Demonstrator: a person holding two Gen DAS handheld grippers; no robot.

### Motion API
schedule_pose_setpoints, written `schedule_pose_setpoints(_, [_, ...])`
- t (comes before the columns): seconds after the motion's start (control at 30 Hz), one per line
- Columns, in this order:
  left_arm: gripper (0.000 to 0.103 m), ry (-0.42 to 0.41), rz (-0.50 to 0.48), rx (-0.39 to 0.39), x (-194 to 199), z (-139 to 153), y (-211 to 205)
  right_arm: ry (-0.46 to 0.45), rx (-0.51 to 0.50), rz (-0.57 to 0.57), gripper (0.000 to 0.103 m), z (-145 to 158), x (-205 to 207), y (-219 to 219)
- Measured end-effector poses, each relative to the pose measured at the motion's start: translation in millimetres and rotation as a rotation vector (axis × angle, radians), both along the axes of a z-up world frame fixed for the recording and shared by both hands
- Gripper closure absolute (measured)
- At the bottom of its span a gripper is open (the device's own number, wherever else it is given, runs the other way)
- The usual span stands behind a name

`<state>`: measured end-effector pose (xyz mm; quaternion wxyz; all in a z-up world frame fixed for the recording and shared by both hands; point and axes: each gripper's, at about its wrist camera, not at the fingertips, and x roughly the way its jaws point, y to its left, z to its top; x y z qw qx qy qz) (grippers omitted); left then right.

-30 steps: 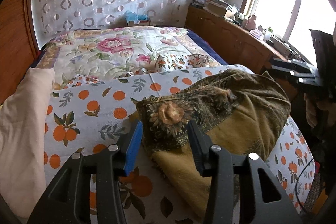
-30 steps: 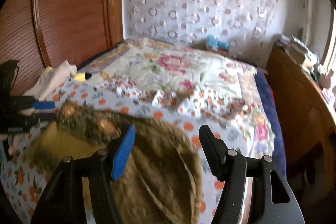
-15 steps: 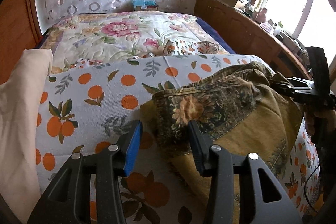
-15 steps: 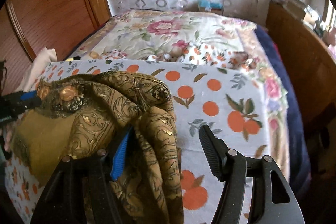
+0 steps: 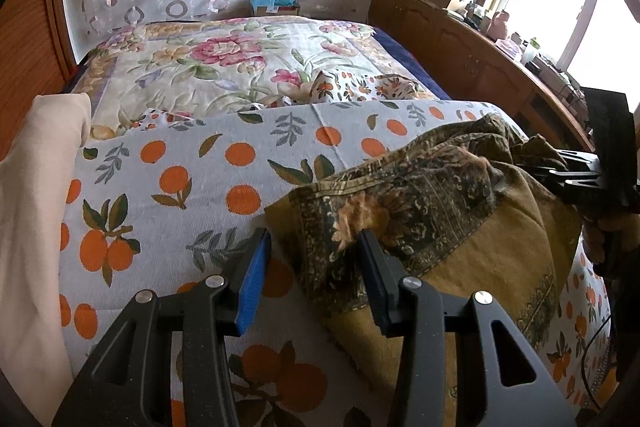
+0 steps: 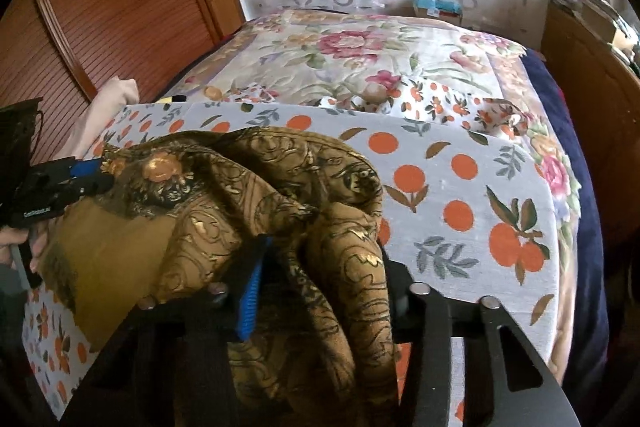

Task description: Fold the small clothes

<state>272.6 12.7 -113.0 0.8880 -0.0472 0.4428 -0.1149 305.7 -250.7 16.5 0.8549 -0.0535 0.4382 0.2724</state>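
A mustard-and-dark-green patterned garment [image 5: 424, 211] lies on the orange-print sheet [image 5: 192, 187]. My left gripper [image 5: 314, 247] is open, its fingers on either side of the garment's near left corner. In the right wrist view the same garment [image 6: 248, 195] is bunched up, and a thick fold of it runs between the fingers of my right gripper [image 6: 320, 259], which has closed in on it. The right gripper also shows at the right edge of the left wrist view [image 5: 576, 179], at the garment's far side. The left gripper shows at the left of the right wrist view [image 6: 80, 177].
A cream cloth [image 5: 36, 195] lies at the bed's left edge. A floral quilt [image 5: 224, 67] covers the far half of the bed. A wooden cabinet [image 5: 460, 43] with clutter runs along the right wall under the window. A wooden sliding door [image 6: 104, 11] stands on the left.
My right gripper came down onto the garment's far edge, gathered a fold and closed on it. My left gripper moved slightly forward and stayed open at the near corner.
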Motion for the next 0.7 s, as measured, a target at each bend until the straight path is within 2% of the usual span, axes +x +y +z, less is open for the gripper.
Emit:
schedule_pose_setpoints(0.03, [0.058,0.001,-0.004,-0.001,1.2,0.4,-0.8,0.008,0.010,0.015,0.079,0.3,-0.4,-1.1])
schedule_pose_setpoints(0.13, [0.058,0.000,-0.023,-0.007,4.2,1.1,-2.2,-0.025,-0.026,0.029,0.086,2.2,-6.2,0.9])
schedule_pose_setpoints(0.23, [0.076,0.008,-0.047,-0.038,6.4,1.8,-3.4,-0.044,-0.021,0.020,0.088,5.2,-11.8,-1.5])
schedule_pose_setpoints(0.27, [0.088,0.016,-0.062,-0.054,6.5,1.9,-4.3,-0.057,-0.013,0.014,0.088,7.4,-15.3,-2.1])
schedule_pose_setpoints(0.3, [0.091,0.018,-0.069,-0.060,5.7,2.9,-5.2,-0.071,0.002,0.008,0.088,9.6,-18.4,-3.3])
schedule_pose_setpoints(0.37, [0.093,-0.018,-0.085,-0.054,-1.8,10.6,-8.0,-0.099,0.031,-0.016,0.089,16.1,-25.2,-5.6])
schedule_pose_setpoints(0.53, [0.094,-0.128,-0.074,-0.109,-30.6,45.4,0.6,-0.214,0.077,-0.007,0.090,45.3,-51.1,-3.4])
schedule_pose_setpoints(0.7, [0.094,-0.235,-0.034,-0.141,-64.6,78.3,21.8,-0.321,0.093,0.061,0.090,76.8,-74.2,13.8])
